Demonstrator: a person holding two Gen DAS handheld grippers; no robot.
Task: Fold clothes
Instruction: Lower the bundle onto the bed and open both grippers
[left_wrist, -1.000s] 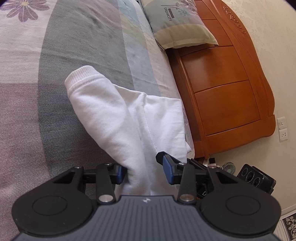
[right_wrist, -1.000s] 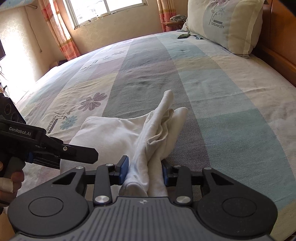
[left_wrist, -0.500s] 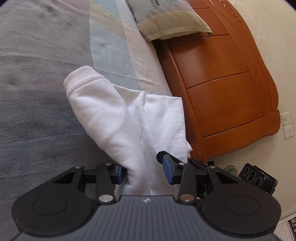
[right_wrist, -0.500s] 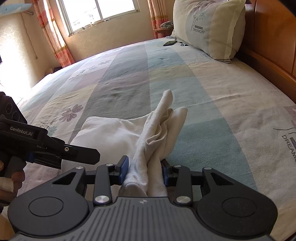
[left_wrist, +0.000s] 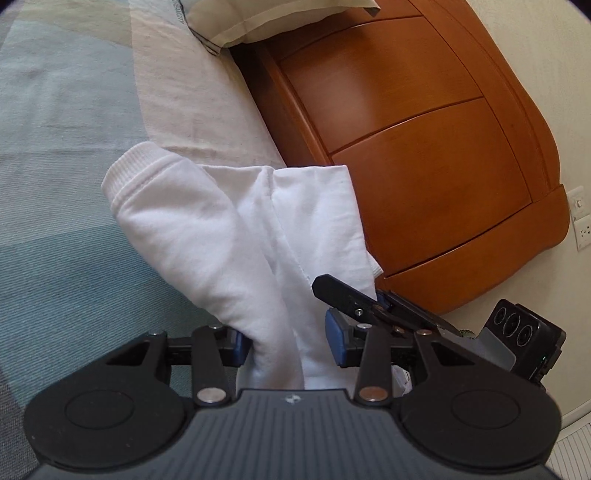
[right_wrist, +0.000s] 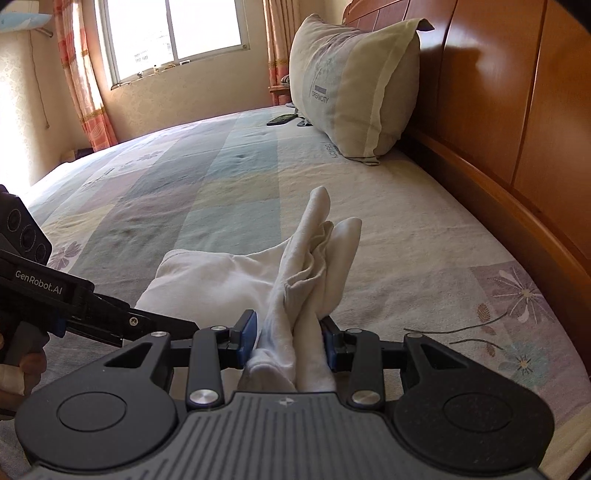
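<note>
A white cotton garment (left_wrist: 236, 236) with a ribbed cuff is held lifted above the pastel patchwork bed (right_wrist: 229, 177), close to the orange wooden headboard (left_wrist: 424, 147). The left claw (left_wrist: 284, 341) is clamped on one bunched end of it, and the right claw (right_wrist: 286, 345) is clamped on another gathered part. A beige pillow (right_wrist: 347, 88) is propped against the headboard, well apart from the cloth.

Bright daylight from the window (right_wrist: 173, 33) far ahead-left of the right tongs; blown-out glare there, soft shadows, curved fisheye edges, dark corners.
</note>
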